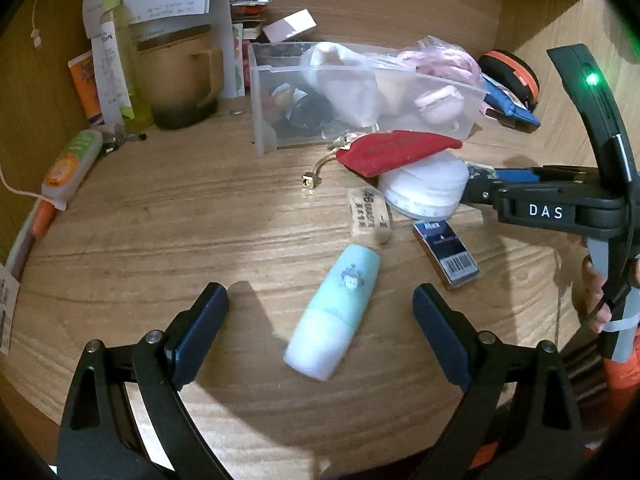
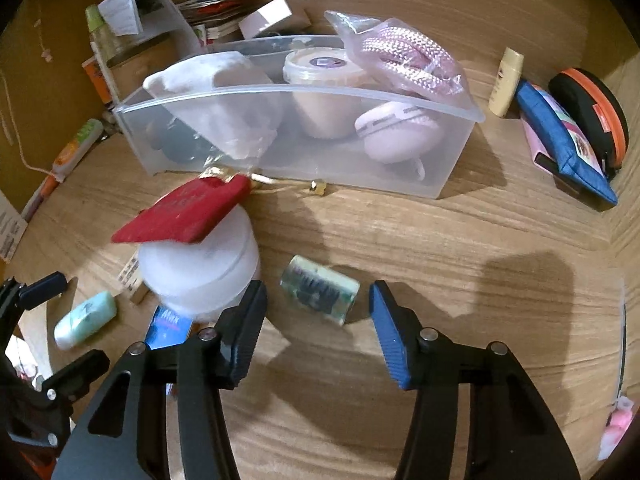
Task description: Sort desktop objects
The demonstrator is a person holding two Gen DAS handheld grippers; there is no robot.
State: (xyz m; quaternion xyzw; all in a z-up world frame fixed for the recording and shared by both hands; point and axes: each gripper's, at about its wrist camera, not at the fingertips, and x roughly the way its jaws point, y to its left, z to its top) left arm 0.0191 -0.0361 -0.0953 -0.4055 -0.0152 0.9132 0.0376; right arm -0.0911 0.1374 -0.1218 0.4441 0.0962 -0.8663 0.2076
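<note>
My left gripper (image 1: 320, 312) is open, with a mint-green tube (image 1: 334, 312) lying on the desk between its fingers. My right gripper (image 2: 318, 308) is open around a small clear roll with dark print (image 2: 319, 290). A clear plastic bin (image 2: 420, 164) behind holds a cream jar, a pink macaron case (image 2: 394, 130), a bagged pink rope and a white pouch. A red pouch (image 2: 188, 212) rests on a white round jar (image 2: 200, 268). In the left wrist view the right gripper (image 1: 476, 184) reaches in from the right beside the white jar (image 1: 424, 188).
A blue matchbox-like box (image 1: 446, 252), a cork block (image 1: 370, 216) and a gold charm (image 1: 310, 180) lie on the desk. A blue pouch (image 2: 560, 140), orange-rimmed case (image 2: 592, 112) and small bottle (image 2: 506, 82) sit right. A mug (image 1: 180, 84), receipts and tubes stand at left.
</note>
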